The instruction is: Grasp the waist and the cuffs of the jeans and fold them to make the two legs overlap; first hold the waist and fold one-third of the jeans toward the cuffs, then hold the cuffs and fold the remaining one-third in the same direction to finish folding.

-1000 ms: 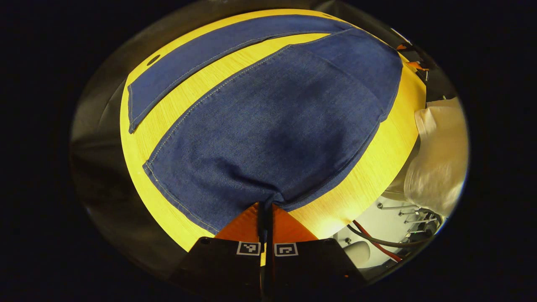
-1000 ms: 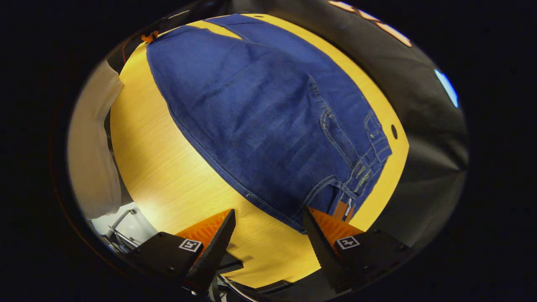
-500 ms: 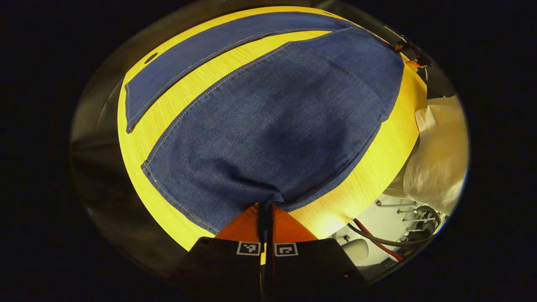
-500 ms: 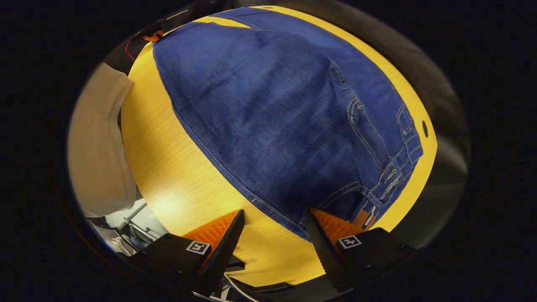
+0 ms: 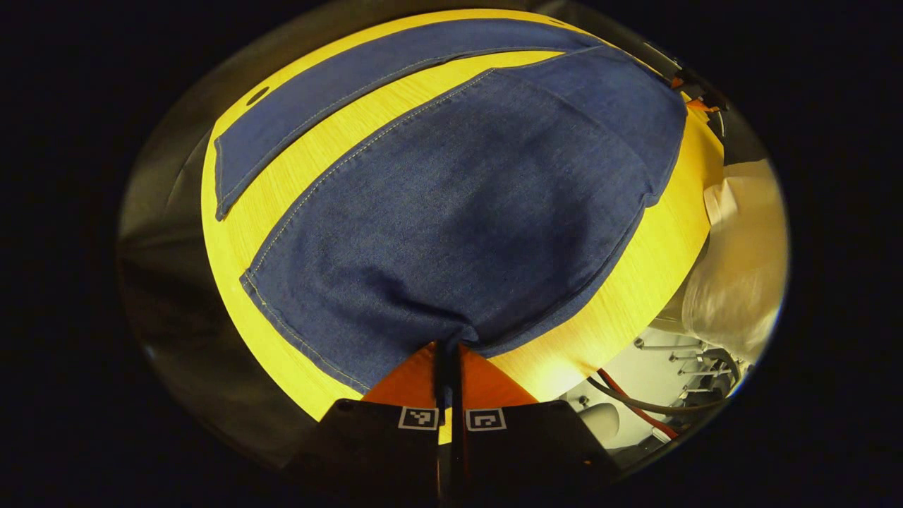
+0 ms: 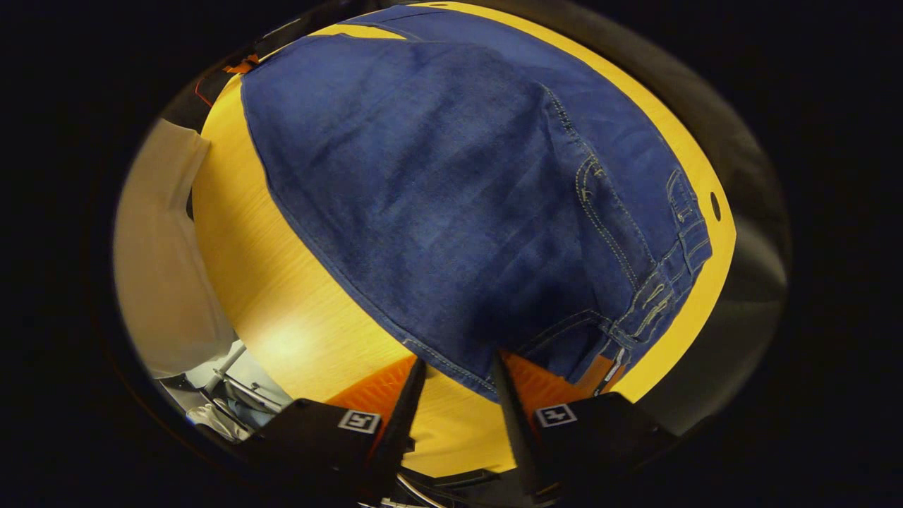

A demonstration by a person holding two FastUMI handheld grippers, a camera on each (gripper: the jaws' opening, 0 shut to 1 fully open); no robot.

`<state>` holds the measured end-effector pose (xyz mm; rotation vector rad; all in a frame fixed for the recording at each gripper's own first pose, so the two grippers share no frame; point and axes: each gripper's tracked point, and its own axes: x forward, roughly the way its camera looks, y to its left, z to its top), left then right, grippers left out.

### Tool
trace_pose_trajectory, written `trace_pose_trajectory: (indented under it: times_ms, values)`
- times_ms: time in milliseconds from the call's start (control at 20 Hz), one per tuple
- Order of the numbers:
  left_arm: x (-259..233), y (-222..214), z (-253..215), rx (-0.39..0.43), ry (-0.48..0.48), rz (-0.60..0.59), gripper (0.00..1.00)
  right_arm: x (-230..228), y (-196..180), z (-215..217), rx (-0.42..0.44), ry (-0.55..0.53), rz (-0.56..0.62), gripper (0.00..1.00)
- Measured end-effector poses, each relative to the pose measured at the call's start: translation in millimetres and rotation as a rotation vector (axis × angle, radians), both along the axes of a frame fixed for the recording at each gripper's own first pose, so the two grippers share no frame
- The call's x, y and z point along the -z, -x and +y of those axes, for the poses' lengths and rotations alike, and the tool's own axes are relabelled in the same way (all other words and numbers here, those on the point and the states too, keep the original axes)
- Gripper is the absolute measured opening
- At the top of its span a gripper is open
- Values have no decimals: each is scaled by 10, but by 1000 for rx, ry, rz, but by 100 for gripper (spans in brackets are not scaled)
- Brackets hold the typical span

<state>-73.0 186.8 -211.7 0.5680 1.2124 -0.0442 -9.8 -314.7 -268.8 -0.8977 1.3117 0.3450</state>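
Blue jeans (image 5: 465,212) lie flat on the yellow wooden table (image 5: 607,310), legs spread apart. In the left gripper view my left gripper (image 5: 449,343) is shut on the hem of the near leg's cuff, which bunches slightly at the fingertips. The far leg (image 5: 338,77) runs along the table's back edge. In the right gripper view the waistband (image 6: 667,282) with its belt loops sits at the right. My right gripper (image 6: 455,370) is open with a narrow gap, and the near waist corner's edge of the jeans (image 6: 451,197) lies between its fingers.
A person's white sleeve (image 5: 741,261) hangs past the table's edge, and appears in the right gripper view too (image 6: 162,254). Cables and a metal frame (image 5: 663,395) show below the table. A small dark hole (image 6: 716,206) marks the tabletop beyond the waistband.
My right gripper's fingers have drawn closer together around the waist corner and moved in toward the jeans. The left gripper stays shut on the cuff, barely shifting.
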Motion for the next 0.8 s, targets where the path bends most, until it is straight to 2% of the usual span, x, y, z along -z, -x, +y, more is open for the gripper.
trace_pose_trajectory:
  times_ms: [150,200,250,300,350,400,450,550,700,800]
  values:
    - [16,-31,22,-25,4,-18,0,-21,6,25,-12,16,-23,52]
    - [13,-40,24,-33,4,-33,0,-39,-26,36,-21,22,-39,37]
    - [14,-33,29,-41,0,-47,0,-35,-77,19,-30,28,-64,39]
    - [4,-39,26,-44,-3,-64,0,-67,-119,14,-35,34,-100,30]
    - [24,-46,50,-51,-4,-78,0,-86,-119,-17,-29,32,-127,31]
    - [28,-52,54,-63,-2,-91,0,-96,-132,-55,-5,26,-151,15]
    - [20,-44,42,-80,1,-99,0,-88,-104,-57,45,20,-168,11]
    - [0,-33,53,-134,2,-120,0,-139,-93,-78,125,3,-212,5]
    - [-116,19,134,-227,-56,-155,0,-146,-86,-61,233,-30,-305,3]
    - [-282,77,120,-290,-62,-188,0,-283,-116,-20,298,-66,-358,3]
